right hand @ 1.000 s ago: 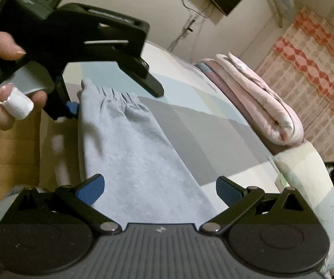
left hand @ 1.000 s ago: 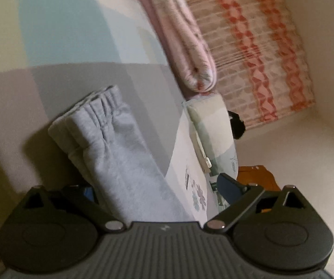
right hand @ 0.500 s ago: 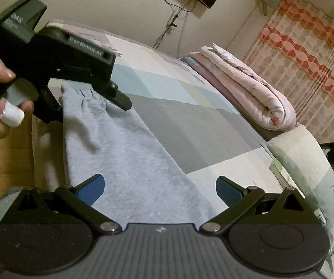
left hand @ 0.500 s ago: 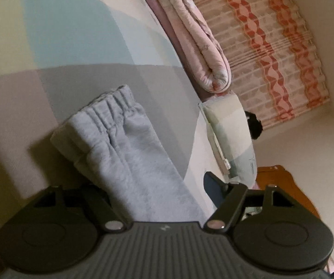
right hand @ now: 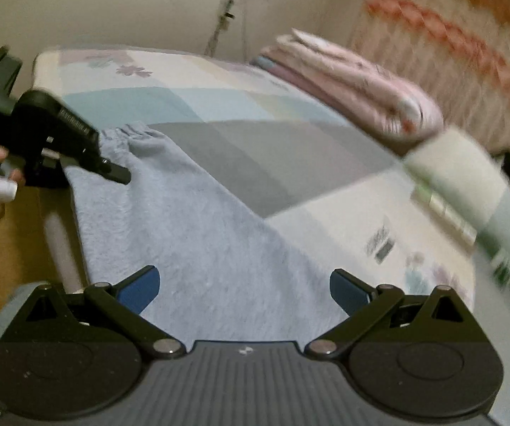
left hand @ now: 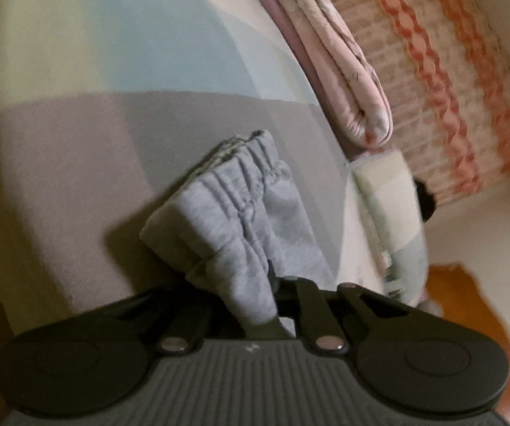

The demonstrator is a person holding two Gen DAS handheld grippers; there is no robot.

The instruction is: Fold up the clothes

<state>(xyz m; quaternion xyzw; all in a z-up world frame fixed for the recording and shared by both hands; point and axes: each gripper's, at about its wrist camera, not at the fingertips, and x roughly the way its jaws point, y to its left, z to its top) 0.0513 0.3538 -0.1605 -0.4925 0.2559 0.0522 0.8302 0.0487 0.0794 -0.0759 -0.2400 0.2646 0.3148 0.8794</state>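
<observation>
Grey sweatpants (right hand: 191, 220) lie along the near edge of the bed, with the elastic waistband (right hand: 127, 131) at the far left. In the left wrist view my left gripper (left hand: 267, 284) is shut on bunched grey fabric of the sweatpants (left hand: 240, 213) just below the waistband. The left gripper also shows in the right wrist view (right hand: 113, 172), clamped on the cloth by the waistband. My right gripper (right hand: 244, 287) is open and empty, its blue pads (right hand: 141, 285) wide apart just above the leg end of the sweatpants.
The bed (right hand: 290, 156) has a pastel patchwork sheet. A folded pink quilt (right hand: 357, 81) and a pillow (right hand: 464, 177) lie along its far side. An orange patterned curtain (left hand: 439, 81) hangs behind. Wooden floor (right hand: 10, 248) lies at the left.
My left gripper has shut on the sweatpants near the waistband; its jaws were open before. The right gripper has stayed open over the leg end, with the view shifting a little.
</observation>
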